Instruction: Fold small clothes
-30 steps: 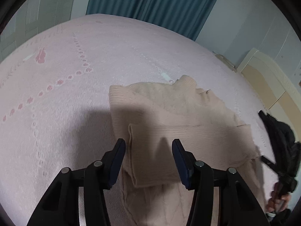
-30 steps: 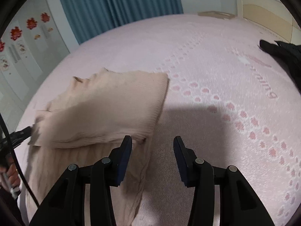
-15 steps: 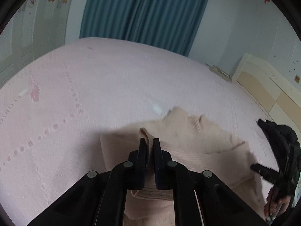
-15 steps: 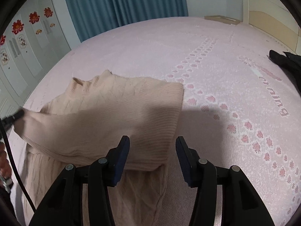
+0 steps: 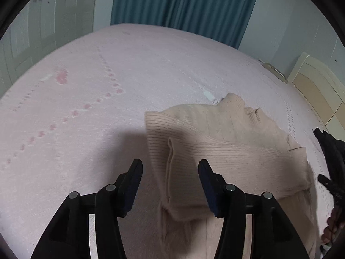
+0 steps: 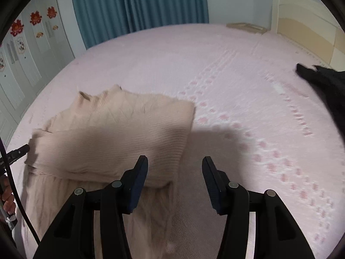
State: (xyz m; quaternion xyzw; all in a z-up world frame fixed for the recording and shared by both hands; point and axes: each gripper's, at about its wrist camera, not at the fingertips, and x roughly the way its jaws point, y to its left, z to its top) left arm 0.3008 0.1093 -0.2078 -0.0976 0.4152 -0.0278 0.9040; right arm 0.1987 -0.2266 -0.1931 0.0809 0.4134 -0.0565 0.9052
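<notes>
A beige knit sweater [image 5: 226, 151] lies on the pink bedspread [image 5: 86, 108], its sleeves folded across the body. My left gripper [image 5: 170, 172] is open and empty, hovering over the sweater's left folded edge. In the right wrist view the sweater [image 6: 112, 138] lies left of centre. My right gripper [image 6: 175, 170] is open and empty above the sweater's right lower corner. The left gripper's tip [image 6: 19, 151] shows at the sweater's left edge.
A black garment [image 6: 323, 84] lies on the bed at the right; it also shows in the left wrist view [image 5: 330, 151]. Teal curtains [image 5: 183, 6], white wardrobe doors [image 6: 25, 49] and a cream headboard [image 6: 306, 21] border the bed.
Half a second ago my left gripper was shut and lifted with sweater fabric between its jaws; now it is open and the fabric lies flat. The right gripper stayed open, shifting slightly.
</notes>
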